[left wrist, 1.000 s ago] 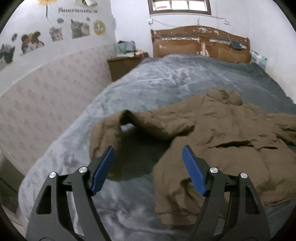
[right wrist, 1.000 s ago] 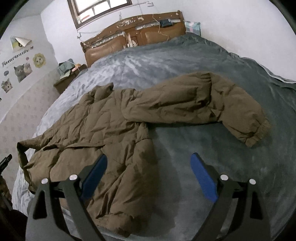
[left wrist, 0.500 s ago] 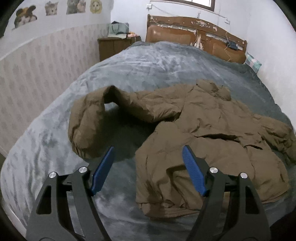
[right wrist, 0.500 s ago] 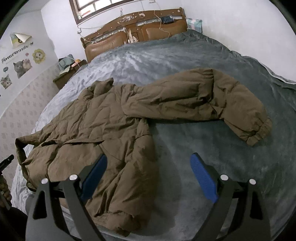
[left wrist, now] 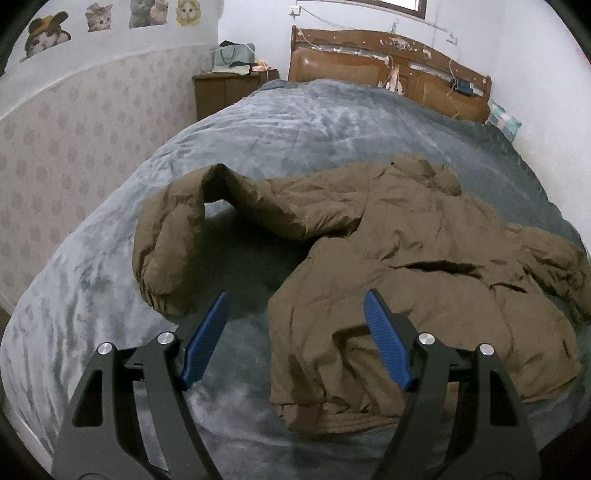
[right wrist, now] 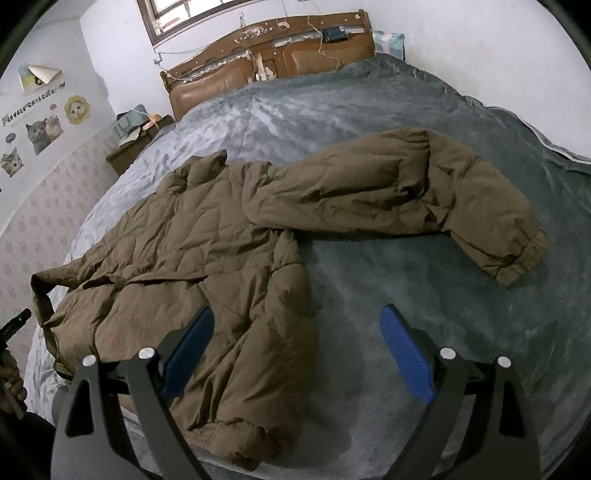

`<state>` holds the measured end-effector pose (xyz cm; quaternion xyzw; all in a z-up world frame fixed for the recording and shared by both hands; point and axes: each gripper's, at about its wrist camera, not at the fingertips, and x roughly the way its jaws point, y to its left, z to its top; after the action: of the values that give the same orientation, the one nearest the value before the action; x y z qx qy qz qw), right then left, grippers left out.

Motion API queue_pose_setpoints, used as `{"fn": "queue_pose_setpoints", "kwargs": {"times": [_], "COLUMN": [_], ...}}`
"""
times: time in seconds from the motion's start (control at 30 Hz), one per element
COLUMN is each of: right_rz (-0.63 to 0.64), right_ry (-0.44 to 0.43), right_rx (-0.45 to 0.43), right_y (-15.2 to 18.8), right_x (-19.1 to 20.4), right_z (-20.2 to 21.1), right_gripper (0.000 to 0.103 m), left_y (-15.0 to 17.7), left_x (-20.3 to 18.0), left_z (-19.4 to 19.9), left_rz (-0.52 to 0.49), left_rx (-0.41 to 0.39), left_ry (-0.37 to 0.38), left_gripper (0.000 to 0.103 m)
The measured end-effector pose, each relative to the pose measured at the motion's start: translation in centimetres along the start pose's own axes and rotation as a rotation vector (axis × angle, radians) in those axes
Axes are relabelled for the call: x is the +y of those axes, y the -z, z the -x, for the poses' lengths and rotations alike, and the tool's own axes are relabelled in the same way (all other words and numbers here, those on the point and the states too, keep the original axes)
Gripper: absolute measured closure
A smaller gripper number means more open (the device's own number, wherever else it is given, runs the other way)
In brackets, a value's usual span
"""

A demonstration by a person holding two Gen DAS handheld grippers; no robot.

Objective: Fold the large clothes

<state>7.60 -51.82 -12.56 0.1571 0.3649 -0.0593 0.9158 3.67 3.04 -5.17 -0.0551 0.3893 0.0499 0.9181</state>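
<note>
Olive-brown quilted jacket [right wrist: 207,266], mottled grey blanket [right wrist: 406,122], blue-padded black claws [left wrist: 295,332]

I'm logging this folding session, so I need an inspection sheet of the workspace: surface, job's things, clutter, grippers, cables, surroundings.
Surface: grey blanket covering the bed.
Job's things: brown jacket spread out, not yet folded; one sleeve stretched sideways, the other sleeve bent over.
Clutter: nothing seen on the bed besides the jacket.
Grippers: left gripper open, empty; right gripper open, empty.
Cables: cords hanging on the headboard.
Surroundings: nightstand with a bag, cat stickers, window.
</note>
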Motion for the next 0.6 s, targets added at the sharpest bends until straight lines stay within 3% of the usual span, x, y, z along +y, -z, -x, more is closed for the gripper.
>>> {"fn": "queue_pose_setpoints", "kwargs": {"times": [0.17, 0.4, 0.47, 0.53, 0.57, 0.6], "right_rz": [-0.030, -0.014, -0.026, -0.055, -0.056, -0.052], "right_ry": [-0.108, -0.017, 0.017, -0.005, -0.024, -0.030], "right_rx": [0.138, 0.377, 0.465, 0.549, 0.566, 0.563], "right_y": [0.9, 3.6, 4.6, 5.9, 6.2, 6.3], "right_x": [1.1, 3.8, 3.8, 3.9, 4.0, 4.0], "right_z": [-1.9, -4.7, -6.1, -7.4, -7.6, -7.6], "right_gripper": [0.012, 0.012, 0.012, 0.014, 0.030, 0.058], "left_y": [1.6, 4.3, 4.8, 5.4, 5.7, 6.0], "left_x": [-1.3, -3.8, -4.1, -4.1, -4.1, -4.3], "left_z": [-1.9, -4.0, -5.4, -7.0, -7.7, -8.4], "left_rz": [-0.097, -0.225, -0.240, -0.231, -0.226, -0.221], "left_rx": [0.115, 0.250, 0.323, 0.404, 0.439, 0.479], "left_ry": [0.026, -0.030, -0.020, 0.009, 0.047, 0.104], "left_gripper": [0.022, 0.007, 0.005, 0.006, 0.010, 0.033]}}
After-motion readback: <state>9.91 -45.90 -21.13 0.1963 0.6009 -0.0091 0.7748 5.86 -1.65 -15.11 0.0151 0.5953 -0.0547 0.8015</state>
